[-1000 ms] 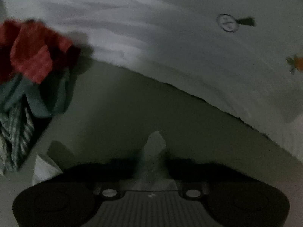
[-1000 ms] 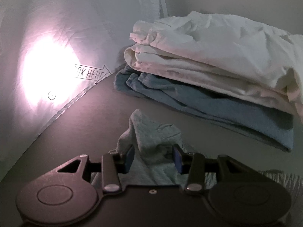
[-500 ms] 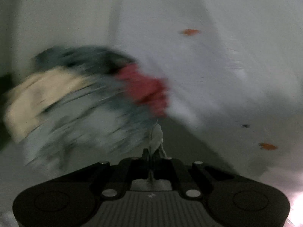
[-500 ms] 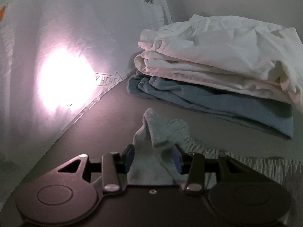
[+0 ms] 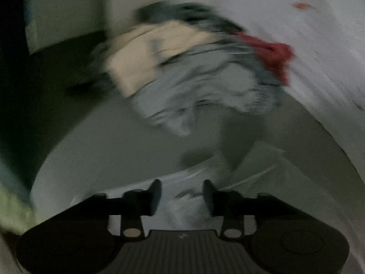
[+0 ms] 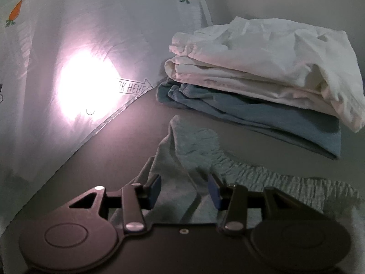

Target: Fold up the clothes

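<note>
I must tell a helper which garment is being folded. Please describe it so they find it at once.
Find the folded stack by the carrot-print sheet. In front of it lies the grey garment, under the right tool. Unlike the stacked white and blue pieces, it is spread loose, with a gathered elastic waistband.

Motion-blurred clothes heap (image 5: 194, 68) (garments indistinct); grey garment (image 6: 228, 171) cut off at right edge.

A home laundry spot: folded clothes stack (image 6: 262, 86) beside a carrot-print curtain (image 6: 114, 22), jumbled laundry heap (image 5: 194, 68) nearby.
</note>
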`<state>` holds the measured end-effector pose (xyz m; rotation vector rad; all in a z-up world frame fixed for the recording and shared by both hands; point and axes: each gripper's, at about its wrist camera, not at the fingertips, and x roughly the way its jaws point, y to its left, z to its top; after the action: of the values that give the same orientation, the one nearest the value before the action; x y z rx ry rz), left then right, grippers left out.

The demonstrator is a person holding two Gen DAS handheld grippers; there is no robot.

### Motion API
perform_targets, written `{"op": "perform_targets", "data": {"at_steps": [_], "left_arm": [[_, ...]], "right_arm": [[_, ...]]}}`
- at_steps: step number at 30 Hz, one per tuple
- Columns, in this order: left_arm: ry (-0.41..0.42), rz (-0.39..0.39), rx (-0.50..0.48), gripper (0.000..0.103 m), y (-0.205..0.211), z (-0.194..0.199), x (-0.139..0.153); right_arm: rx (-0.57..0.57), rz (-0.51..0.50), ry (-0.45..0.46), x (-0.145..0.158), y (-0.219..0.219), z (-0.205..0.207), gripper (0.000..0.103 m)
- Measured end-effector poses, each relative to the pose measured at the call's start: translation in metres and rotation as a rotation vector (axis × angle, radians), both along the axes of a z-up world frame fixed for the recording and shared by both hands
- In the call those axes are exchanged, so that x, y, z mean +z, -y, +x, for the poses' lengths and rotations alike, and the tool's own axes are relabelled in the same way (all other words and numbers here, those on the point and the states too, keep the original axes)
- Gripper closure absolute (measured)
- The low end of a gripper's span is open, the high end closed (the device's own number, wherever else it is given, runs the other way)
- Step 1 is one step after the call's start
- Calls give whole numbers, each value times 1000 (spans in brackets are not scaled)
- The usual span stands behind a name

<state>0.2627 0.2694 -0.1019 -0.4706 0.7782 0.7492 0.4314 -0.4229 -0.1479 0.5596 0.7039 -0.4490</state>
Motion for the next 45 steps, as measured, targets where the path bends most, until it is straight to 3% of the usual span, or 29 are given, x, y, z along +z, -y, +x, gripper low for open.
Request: {"op": "perform_targets", "data": {"at_steps": [3, 11, 17, 18, 23, 24, 26, 28, 29, 30, 34, 39, 45], "left_arm": [[-38, 93, -208, 39, 22, 48, 1], [-167, 139, -390, 31, 32, 159, -44], [-257, 143, -436, 26, 26, 195, -71], [-247, 151, -440, 22, 25, 196, -72], [-214, 121, -445, 22, 20, 198, -74], [-199, 113, -442, 26, 20, 198, -74], [-164, 83, -439, 48, 19, 196, -74], [-162, 93, -409, 90, 19, 199, -71], [-170, 100, -417, 93, 18, 200, -70], [-171, 110, -421, 97, 16, 203, -67], [-147, 164, -423, 98, 4, 212, -50], [-5, 181, -376, 98, -22, 230, -11], [97, 209, -351, 98, -36, 261, 11]], "right_arm": [[-6, 7, 2, 0, 2, 0, 56], [49, -47, -32, -4, 2, 11, 51], [77, -124, -37, -3, 7, 29, 39], [86, -140, -41, -3, 8, 34, 37], [133, -212, -108, -10, 15, 70, 32], [138, -212, -131, -13, 17, 79, 30], [144, -164, -210, -23, 24, 97, 32], [145, -126, -237, -27, 30, 106, 54], [144, -116, -240, -28, 32, 109, 73], [141, -110, -240, -29, 34, 112, 84], [140, -168, -156, -10, 36, 111, 91], [104, -151, 17, 12, 53, 99, 92], [67, -188, 96, 14, 60, 94, 92]]}}
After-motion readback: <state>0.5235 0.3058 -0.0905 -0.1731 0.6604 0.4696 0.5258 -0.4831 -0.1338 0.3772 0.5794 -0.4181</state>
